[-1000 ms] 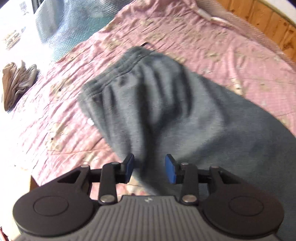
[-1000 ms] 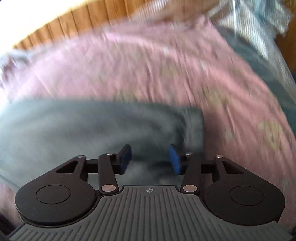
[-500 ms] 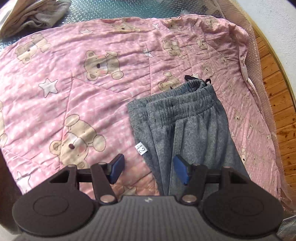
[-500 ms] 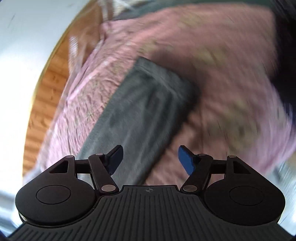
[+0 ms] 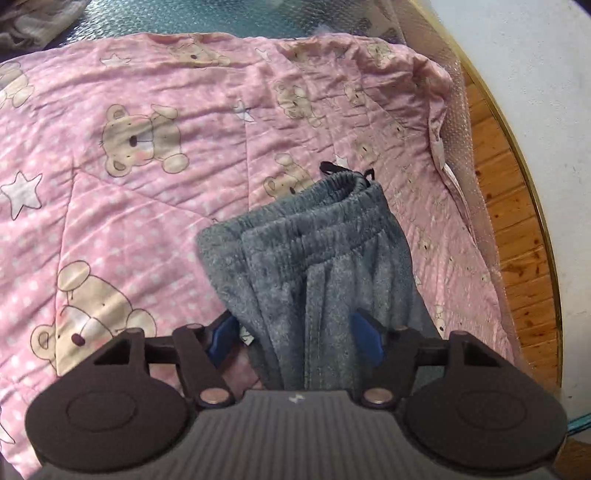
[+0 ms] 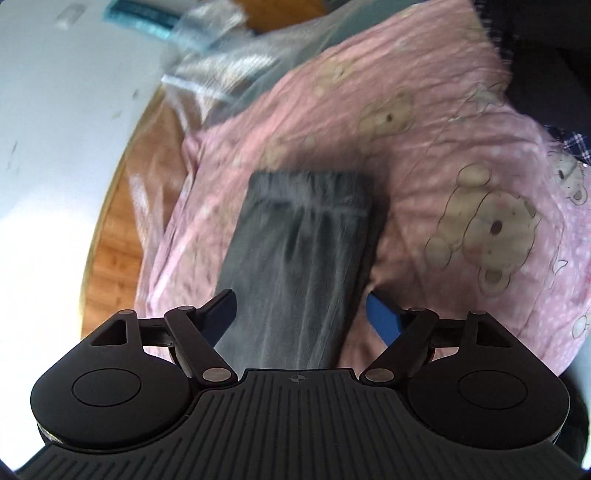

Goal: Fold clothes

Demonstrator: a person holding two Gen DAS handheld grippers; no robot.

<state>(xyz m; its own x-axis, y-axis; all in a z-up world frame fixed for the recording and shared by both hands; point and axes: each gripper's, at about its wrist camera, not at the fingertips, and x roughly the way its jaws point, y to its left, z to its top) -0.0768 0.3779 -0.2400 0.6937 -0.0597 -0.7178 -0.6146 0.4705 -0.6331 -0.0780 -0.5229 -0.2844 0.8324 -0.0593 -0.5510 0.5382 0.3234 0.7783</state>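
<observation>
Grey sweatpants [image 5: 317, 258], folded lengthwise, lie on a pink teddy-bear quilt [image 5: 147, 206], the elastic waistband [image 5: 332, 206] at the far end. My left gripper [image 5: 293, 334] sits low over the near part. Its jaws are closing with the grey fabric between the blue pads [image 5: 221, 334], and I see no squeeze. In the right wrist view the sweatpants [image 6: 303, 251] are blurred and run straight away from me. The jaws of my right gripper [image 6: 303, 314] are opening. Its pads [image 6: 384, 317] stand wide on either side of the cloth without pressing it.
The quilt's right edge drops to a wooden floor [image 5: 513, 221] by a white wall [image 5: 554, 110]. A silvery mat [image 5: 184, 14] shows beyond the quilt, with crumpled pale clothes [image 5: 33, 18] at the far left. Dark and plaid cloth [image 6: 569, 140] borders the quilt in the right wrist view.
Both views rolled and swung until the pants run straight ahead. The left gripper came closer to the waistband; its jaws widened, then narrowed. The right jaws spread wider.
</observation>
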